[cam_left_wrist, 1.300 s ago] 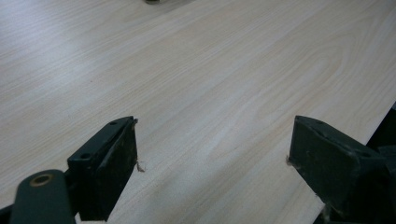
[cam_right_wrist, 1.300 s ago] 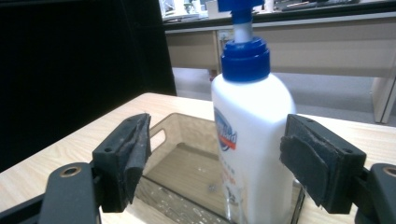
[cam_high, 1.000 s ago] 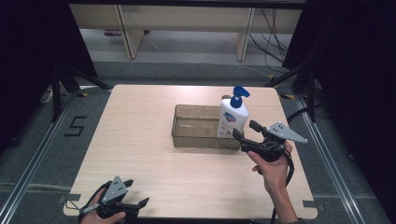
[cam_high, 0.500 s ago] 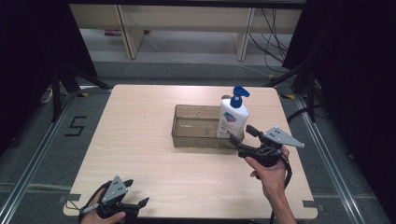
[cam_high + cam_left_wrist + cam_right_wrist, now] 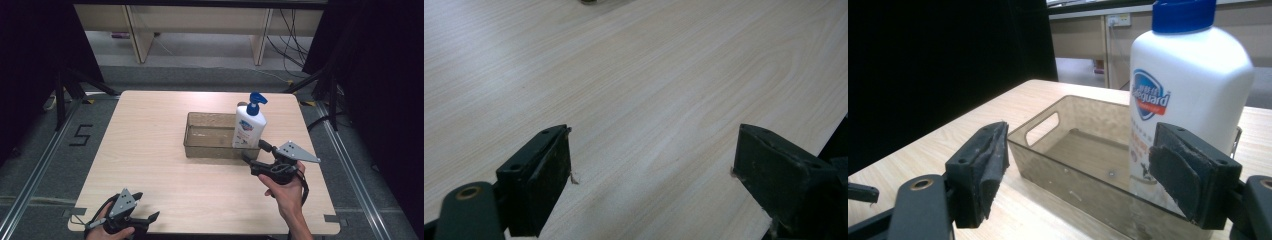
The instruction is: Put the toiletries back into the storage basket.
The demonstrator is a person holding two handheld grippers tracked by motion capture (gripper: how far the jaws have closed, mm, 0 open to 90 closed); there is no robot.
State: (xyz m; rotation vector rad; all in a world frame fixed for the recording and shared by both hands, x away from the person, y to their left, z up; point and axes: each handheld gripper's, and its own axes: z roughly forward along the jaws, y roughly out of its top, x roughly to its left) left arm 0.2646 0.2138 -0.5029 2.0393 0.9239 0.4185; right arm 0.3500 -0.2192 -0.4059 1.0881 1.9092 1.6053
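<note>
Since a second ago the right gripper (image 5: pixel 254 153) has slid back from the bottle toward the near rim of the bin, dropping a little toward the person, while the left gripper (image 5: pixel 150 218) has stayed parked at the table's near-left edge. Both black pads (image 5: pixel 990 170) of the right gripper stand wide apart with nothing between them; in the right gripper view they frame the near wall of the bin, and the right-hand pad overlaps the lower part of the bottle without visibly touching it. Just past them, the white pump bottle (image 5: pixel 249 128) with a blue top stands upright inside the right end of the clear brown bin (image 5: pixel 209 148), which sits near the middle of the pale wooden table (image 5: pixel 150 150). A hand (image 5: pixel 286 192) grips the right gripper from below, its grey plate on top. Over at the left, that gripper's jaws also gape wide over bare wood, holding nothing, close to the table edge.
</note>
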